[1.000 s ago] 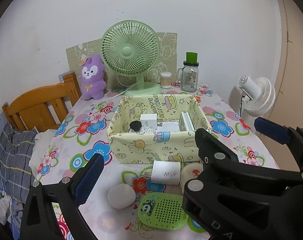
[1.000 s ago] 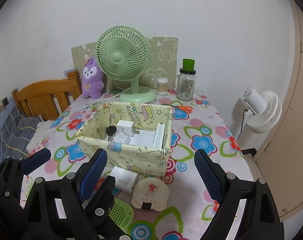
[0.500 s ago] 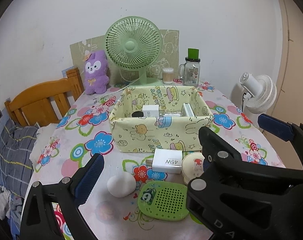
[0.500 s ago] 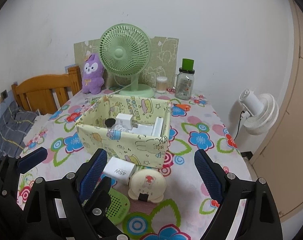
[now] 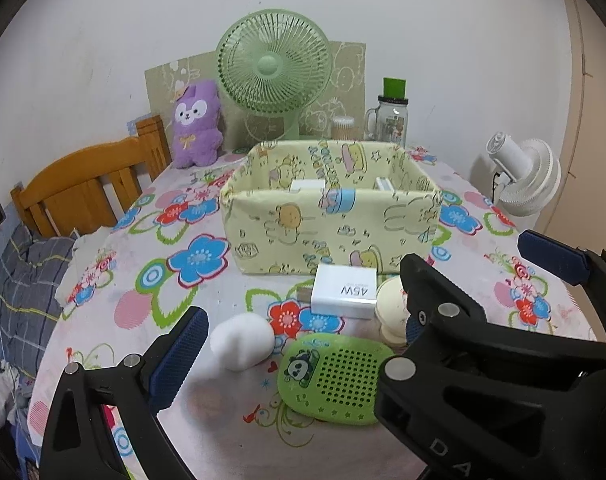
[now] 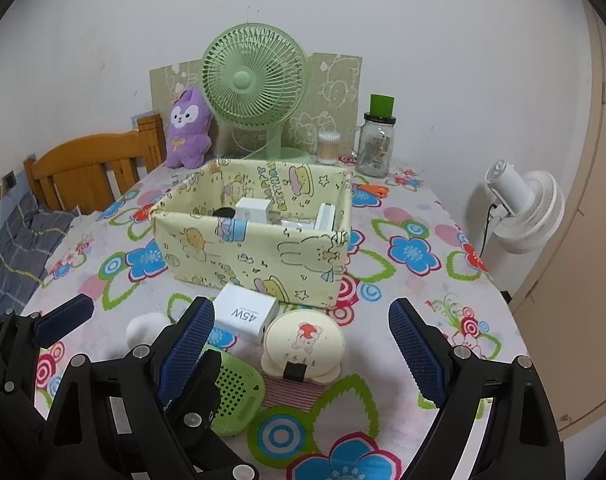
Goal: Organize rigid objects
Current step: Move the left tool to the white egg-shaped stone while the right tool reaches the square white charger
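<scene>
Four small things wait on the desk (image 6: 415, 216) in front of the yellow box (image 6: 263, 248): a white charger (image 6: 245, 314), a round cream case (image 6: 303, 344), a green speaker (image 5: 333, 378) and a white lump (image 5: 242, 341). My left tongs (image 5: 299, 322) and right tongs (image 6: 303, 336) both hang wide and hold nothing. Since these things sit so close together, I think grabbing one could bump another away.

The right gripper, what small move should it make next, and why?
Probably ease the right gripper down onto the round cream compact. It is open, empty and already framing the compact, which lies outside the yellow fabric bin beside the 45W charger. The left gripper is also open and empty.
</scene>
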{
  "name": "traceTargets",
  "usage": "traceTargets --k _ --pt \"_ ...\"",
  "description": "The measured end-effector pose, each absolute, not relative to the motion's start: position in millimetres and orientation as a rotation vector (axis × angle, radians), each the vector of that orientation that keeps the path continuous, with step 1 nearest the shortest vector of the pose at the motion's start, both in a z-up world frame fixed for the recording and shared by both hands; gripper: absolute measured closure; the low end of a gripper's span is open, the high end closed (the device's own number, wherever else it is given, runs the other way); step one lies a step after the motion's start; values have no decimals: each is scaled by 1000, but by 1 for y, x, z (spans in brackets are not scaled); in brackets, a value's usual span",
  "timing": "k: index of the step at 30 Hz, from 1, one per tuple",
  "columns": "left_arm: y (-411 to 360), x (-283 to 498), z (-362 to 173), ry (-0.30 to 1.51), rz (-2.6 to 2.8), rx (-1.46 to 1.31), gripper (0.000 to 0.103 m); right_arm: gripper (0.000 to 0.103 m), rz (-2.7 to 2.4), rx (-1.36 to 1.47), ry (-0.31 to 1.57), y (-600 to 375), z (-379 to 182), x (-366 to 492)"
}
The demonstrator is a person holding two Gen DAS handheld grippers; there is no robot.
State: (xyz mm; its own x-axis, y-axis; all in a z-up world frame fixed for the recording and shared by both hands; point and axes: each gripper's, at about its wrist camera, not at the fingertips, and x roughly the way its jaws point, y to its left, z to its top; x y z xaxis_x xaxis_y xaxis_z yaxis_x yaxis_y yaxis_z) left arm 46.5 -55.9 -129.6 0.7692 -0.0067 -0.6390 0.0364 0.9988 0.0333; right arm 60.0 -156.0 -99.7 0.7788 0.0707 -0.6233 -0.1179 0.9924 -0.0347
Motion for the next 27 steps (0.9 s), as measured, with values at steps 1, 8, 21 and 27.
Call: traceTargets --k 1,8,21,27 --pt "-56 47 -132 696 -20 45 3 12 105 -78 673 -155 -103 61" --pt "-53 50 -151 717 -2 44 3 12 115 -89 693 -151 -122 65" --pt "-37 59 -180 764 44 33 3 12 154 -107 749 -137 -151 76" --pt "-26 67 -185 781 70 20 3 12 169 -106 765 -125 -158 84"
